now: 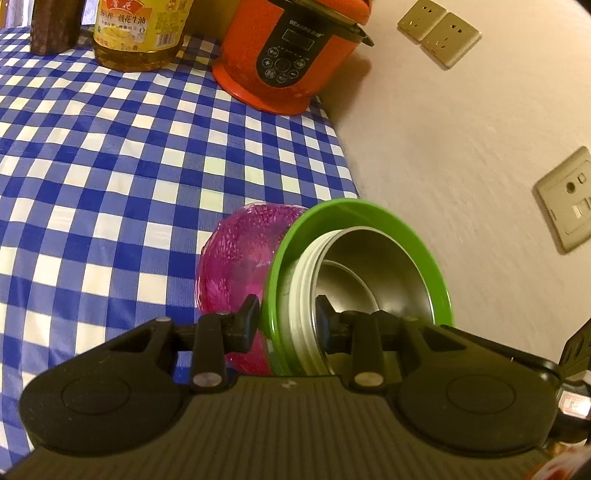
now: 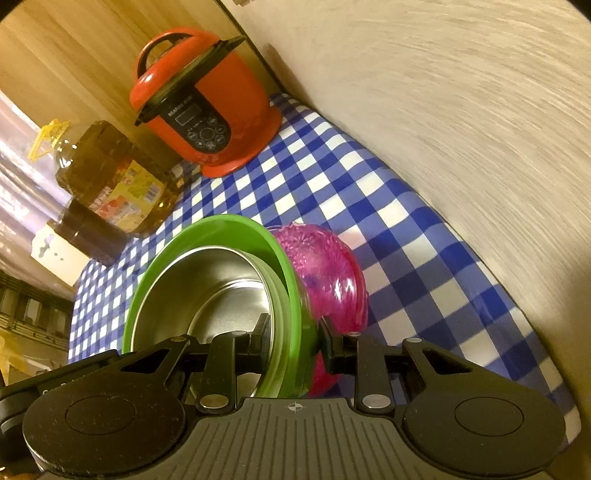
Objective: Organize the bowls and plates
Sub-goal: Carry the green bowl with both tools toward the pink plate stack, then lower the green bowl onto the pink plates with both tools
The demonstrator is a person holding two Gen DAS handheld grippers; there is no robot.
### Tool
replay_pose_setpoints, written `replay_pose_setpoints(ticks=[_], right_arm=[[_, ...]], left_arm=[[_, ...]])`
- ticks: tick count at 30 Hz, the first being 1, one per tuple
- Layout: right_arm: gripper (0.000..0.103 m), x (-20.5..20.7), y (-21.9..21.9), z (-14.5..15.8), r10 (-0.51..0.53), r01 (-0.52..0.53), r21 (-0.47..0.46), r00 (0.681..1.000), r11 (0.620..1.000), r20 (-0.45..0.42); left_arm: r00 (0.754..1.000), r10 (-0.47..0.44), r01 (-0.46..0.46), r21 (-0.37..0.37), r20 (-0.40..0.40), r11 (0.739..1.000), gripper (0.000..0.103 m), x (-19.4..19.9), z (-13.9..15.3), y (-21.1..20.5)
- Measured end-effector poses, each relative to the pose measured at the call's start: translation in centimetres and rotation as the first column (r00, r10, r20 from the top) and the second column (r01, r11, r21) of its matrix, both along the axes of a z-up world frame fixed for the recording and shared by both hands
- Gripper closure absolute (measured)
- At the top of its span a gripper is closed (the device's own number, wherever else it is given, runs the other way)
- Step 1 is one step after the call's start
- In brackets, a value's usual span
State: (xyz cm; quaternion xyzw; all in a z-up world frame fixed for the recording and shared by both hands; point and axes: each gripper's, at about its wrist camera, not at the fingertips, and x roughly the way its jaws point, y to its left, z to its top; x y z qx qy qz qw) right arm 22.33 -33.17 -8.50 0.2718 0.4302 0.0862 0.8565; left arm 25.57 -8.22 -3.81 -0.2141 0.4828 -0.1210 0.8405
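Both tools grip the same nested stack from opposite sides. The left tool (image 1: 286, 317) has its jaws closed over the rims of the green bowl (image 1: 369, 210) and the steel bowl (image 1: 391, 273) nested in it — one finger outside the green wall, the other inside the steel one. The right tool (image 2: 293, 338) clamps the opposite rim in the same way. A pink bowl (image 1: 236, 266) sits under the green one as the outermost shell; whether either tool pinches it too I cannot tell. The stack lies straight ahead of each tool, right at the fingertips, tipped on edge in both views, with the mouths opening toward the right of the left tool and the left of the right one. Neither tool is nearer — both are on the rim. Whether the stack touches the checked table (image 1: 110, 166) I cannot tell. Farther ahead stands an orange cooker (image 1: 291, 51); the brand above its display is too blurred to read with confidence. Beside it is an oil bottle (image 1: 136, 33) with a yellow label in Chinese characters too small to read surely. The coming move, I judge, depends on both tools travelling together, so the stack neither twists nor slips apart.
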Motion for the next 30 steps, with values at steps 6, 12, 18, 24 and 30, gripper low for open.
replay_pose_setpoints(ticks=[6, 12, 18, 24, 30], right_arm=[[0.076, 1.6, 0.1, -0.6, 0.002, -0.002, -0.003, 1.0, 1.0, -0.013], [0.076, 2.9, 0.4, -1.4, 0.004, -0.005, -0.013, 1.0, 1.0, -0.03], [0.076, 3.9, 0.6, -2.3, 0.008, -0.01, -0.027, 0.999, 1.0, -0.052], [0.076, 4.6, 0.8, -3.0, 0.016, -0.018, -0.039, 0.998, 0.999, -0.063], [0.077, 5.0, 1.0, -3.6, 0.024, -0.027, -0.048, 0.998, 0.999, -0.066]], left_arm=[[1.0, -0.005, 0.005, 0.009, -0.01, 1.0, 0.074, 1.4, -1.0, -0.1], [0.999, -0.008, 0.009, 0.018, -0.031, 1.0, 0.074, 2.5, -2.2, -0.3], [0.999, -0.01, 0.011, 0.023, -0.048, 1.0, 0.075, 3.2, -3.3, -0.6], [0.998, -0.011, 0.013, 0.034, -0.055, 0.999, 0.075, 3.6, -4.0, -0.7], [0.998, -0.015, 0.017, 0.049, -0.053, 0.999, 0.075, 4.0, -4.5, -0.9]])
